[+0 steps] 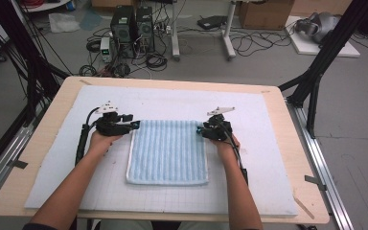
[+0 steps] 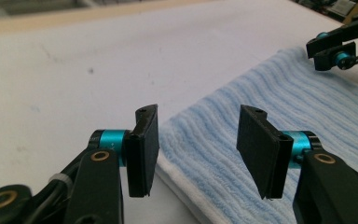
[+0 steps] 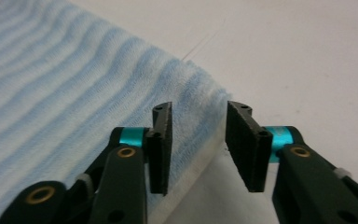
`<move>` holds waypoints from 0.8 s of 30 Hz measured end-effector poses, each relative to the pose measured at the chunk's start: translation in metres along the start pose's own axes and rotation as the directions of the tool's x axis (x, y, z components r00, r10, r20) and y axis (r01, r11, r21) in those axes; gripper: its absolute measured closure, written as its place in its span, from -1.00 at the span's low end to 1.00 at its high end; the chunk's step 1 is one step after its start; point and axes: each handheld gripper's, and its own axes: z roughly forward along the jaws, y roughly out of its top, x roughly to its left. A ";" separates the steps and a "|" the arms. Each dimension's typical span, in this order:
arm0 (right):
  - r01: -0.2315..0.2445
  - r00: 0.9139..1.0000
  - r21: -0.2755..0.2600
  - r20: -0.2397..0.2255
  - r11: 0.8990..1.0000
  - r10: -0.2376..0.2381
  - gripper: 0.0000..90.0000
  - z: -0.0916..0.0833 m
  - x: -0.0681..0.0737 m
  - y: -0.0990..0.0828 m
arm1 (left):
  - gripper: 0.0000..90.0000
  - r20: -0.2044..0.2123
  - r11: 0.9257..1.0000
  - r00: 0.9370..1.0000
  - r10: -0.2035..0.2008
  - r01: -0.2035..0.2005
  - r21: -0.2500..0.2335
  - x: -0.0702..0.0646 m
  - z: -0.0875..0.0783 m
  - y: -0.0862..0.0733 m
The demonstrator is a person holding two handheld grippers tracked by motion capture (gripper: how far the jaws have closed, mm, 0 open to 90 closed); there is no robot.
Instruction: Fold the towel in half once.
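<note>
On the white foam mat (image 1: 67, 182) lies a folded blue striped terry towel (image 1: 167, 151). Left gripper (image 2: 198, 149) and right gripper (image 3: 198, 147) straddle its far corners, jaws apart, gripping nothing; the high view shows both forearms stretched forward.

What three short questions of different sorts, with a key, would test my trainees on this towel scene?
1. True or false: the left gripper is clamped on the towel.
2. At which towel corners do the grippers sit: A near, B far?
3. What lies under the towel?

Key: 1 false, its jaws stand open over the edge, as do those of the right gripper. 2 B. 3 A white mat on the wooden table.
</note>
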 end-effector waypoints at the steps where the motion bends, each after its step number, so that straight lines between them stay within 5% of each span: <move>1: -0.003 1.000 -0.023 -0.008 1.000 0.002 0.19 -0.006 -0.001 0.000 | 0.07 0.004 1.000 1.000 0.005 -0.005 -0.008 -0.001 -0.002 -0.001; 6: -0.022 1.000 -0.088 -0.006 0.996 0.021 -0.35 -0.038 -0.001 -0.005 | -0.15 0.023 0.999 0.999 -0.033 0.034 -0.022 -0.002 -0.013 -0.005; 10: 0.016 0.998 -0.048 0.062 0.999 -0.013 -0.74 -0.061 0.003 -0.015 | -0.54 -0.012 0.998 1.000 -0.027 0.027 -0.060 -0.007 -0.021 -0.003; 14: 0.059 0.996 -0.054 0.075 0.997 -0.054 -0.76 -0.080 0.007 -0.025 | -0.62 0.013 0.998 1.000 -0.012 0.013 -0.068 -0.015 -0.026 -0.001; 19: 0.037 0.998 -0.105 0.059 0.994 -0.031 -0.76 -0.092 0.009 -0.042 | -0.62 0.022 0.997 1.000 0.020 -0.018 -0.071 -0.026 -0.031 0.001; 24: 0.042 0.996 -0.118 0.079 0.992 -0.033 -0.76 -0.097 0.007 -0.046 | -0.62 0.009 0.996 1.000 -0.019 0.020 -0.088 -0.026 -0.036 -0.001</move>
